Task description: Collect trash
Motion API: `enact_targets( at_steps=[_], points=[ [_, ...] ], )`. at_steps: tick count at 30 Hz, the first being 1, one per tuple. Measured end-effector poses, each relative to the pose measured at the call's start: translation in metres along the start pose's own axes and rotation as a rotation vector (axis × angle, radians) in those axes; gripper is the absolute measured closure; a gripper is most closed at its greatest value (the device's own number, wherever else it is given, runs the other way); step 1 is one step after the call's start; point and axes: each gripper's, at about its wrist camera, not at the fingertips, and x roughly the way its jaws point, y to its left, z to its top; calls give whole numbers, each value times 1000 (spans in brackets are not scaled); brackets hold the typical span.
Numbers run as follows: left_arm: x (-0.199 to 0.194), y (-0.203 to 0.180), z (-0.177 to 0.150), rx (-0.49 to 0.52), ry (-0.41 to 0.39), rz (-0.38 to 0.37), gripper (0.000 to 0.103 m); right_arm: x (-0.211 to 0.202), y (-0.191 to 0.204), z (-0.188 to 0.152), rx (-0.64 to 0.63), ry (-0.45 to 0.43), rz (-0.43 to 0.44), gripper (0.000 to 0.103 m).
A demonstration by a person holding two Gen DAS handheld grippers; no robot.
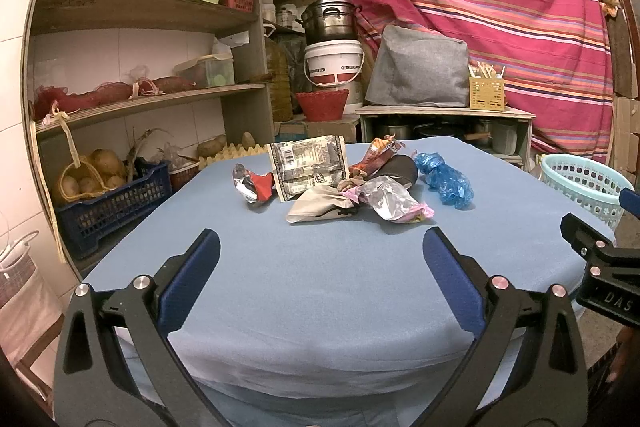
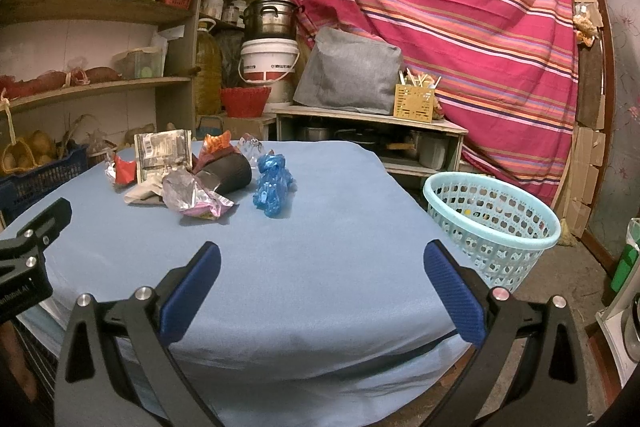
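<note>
Trash first: a loose heap of wrappers sits on the far half of the blue-covered table (image 1: 320,299), well ahead of both grippers and untouched by either. At the heap's near edge lies a crumpled silver-and-pink foil wrapper (image 1: 394,202), right beside a beige crumpled paper (image 1: 316,205) on its left. Behind those, a grey printed packet (image 1: 307,166) stands upright, with a red-and-silver foil scrap (image 1: 253,185) just to its left. A dark rounded pouch (image 1: 400,169) lies behind the silver-and-pink wrapper, and an orange snack wrapper (image 1: 380,153) pokes up at the back of the pile. Off to the right of the heap, a little apart from it, a crumpled blue plastic bag (image 2: 272,187) rests on the cloth, ahead and slightly left of the right gripper (image 2: 322,291). That right gripper hovers over the near edge of the table, jaws spread wide, nothing between its blue pads (image 2: 192,291). The left gripper (image 1: 320,287) hangs over the near edge too, likewise spread wide and empty, with the heap ahead of it. Each gripper's black frame shows at the edge of the other's view, so they sit side by side. To the right of the right gripper, off the table and lower down, stands a pale turquoise laundry-style basket (image 2: 496,251). Beyond it all, cluttered shelves (image 1: 140,15) on the left and a red striped cloth (image 2: 440,7) hanging at the back.
</note>
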Motion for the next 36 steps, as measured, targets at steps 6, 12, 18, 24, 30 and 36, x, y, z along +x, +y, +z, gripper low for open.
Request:
enact_targets(
  at_steps=[6, 12, 18, 24, 30, 36],
  points=[
    [3, 7, 5, -5, 16, 1, 5, 11, -2, -4, 10, 24, 9, 4],
    [21, 17, 18, 3, 35, 4, 5, 28, 0, 10, -14, 49, 7, 4],
    [48, 27, 37, -5, 60, 16, 5, 56, 2, 33, -29, 78, 56, 4],
    [85, 35, 66, 4, 74, 15, 5, 83, 3, 62, -17, 84, 97, 4],
    [116, 40, 103, -6, 38, 17, 5, 112, 4, 86, -26, 73, 68, 4],
    [159, 38, 125, -2, 79, -26, 5, 154, 5, 106, -15, 108, 53, 4]
  ],
)
